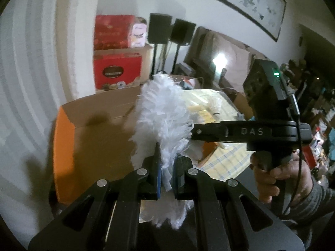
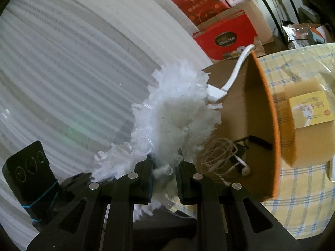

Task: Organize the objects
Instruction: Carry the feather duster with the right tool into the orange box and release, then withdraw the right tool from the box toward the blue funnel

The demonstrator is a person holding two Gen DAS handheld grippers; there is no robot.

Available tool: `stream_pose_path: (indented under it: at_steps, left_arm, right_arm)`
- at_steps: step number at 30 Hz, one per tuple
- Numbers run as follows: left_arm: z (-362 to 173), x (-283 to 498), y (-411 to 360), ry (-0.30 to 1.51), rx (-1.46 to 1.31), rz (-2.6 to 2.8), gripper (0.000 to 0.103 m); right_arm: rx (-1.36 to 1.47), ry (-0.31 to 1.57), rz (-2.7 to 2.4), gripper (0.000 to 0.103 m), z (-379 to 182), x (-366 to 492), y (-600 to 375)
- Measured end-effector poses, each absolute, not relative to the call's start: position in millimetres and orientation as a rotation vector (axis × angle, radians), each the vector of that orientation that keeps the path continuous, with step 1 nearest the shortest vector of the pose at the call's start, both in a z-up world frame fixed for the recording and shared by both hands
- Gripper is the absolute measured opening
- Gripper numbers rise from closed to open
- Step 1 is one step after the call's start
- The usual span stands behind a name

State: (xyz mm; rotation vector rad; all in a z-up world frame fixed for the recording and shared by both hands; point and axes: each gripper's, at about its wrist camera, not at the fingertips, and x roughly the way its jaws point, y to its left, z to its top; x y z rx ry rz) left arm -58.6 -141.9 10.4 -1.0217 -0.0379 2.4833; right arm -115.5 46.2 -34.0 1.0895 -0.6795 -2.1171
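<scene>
Between both tools' fingers: white duster (image 2: 171, 113), above cardboard box (image 2: 247, 113).

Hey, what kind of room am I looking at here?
Probably a cluttered living or dining room at home: a framed picture on the wall, a checked yellow tablecloth on the table, and stacked red gift boxes.

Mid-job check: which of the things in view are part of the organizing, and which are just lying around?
In the job:
- white fluffy duster, pinched by both the left hand-held gripper and the right hand-held gripper
- open cardboard box
- white earphones inside it

Lying about:
- red gift boxes
- framed picture
- checked tablecloth
</scene>
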Motion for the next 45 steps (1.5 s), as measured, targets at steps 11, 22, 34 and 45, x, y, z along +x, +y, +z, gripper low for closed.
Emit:
stream_pose_path:
  at_steps: [11,22,34,45]
  left_arm:
    - [-20.7,-95.9,-192.9,-0.015,-1.175,2.671,0.008]
    - [-58.5,-117.1,-224.9,-0.148,-1.302,2.754,0.035]
    - [-31.5,-104.7,-197.7,-0.133,-1.164,2.74,0.082]
    - [-13.3,-100.1,-167.4,-0.23,-1.073,2.72,0.1]
  right_arm:
    - [1.082,-0.593,-2.145,0.023,-28.1,-111.4,47.4]
    - [1.046,-0.559,-2.255,0.033,-11.1,-104.7,95.8]
    - [1.06,-0.581,-2.304,0.041,-11.8,-105.6,127.0]
    - [1.061,-0.504,-2.433,0.066,-2.7,-100.0,156.5]
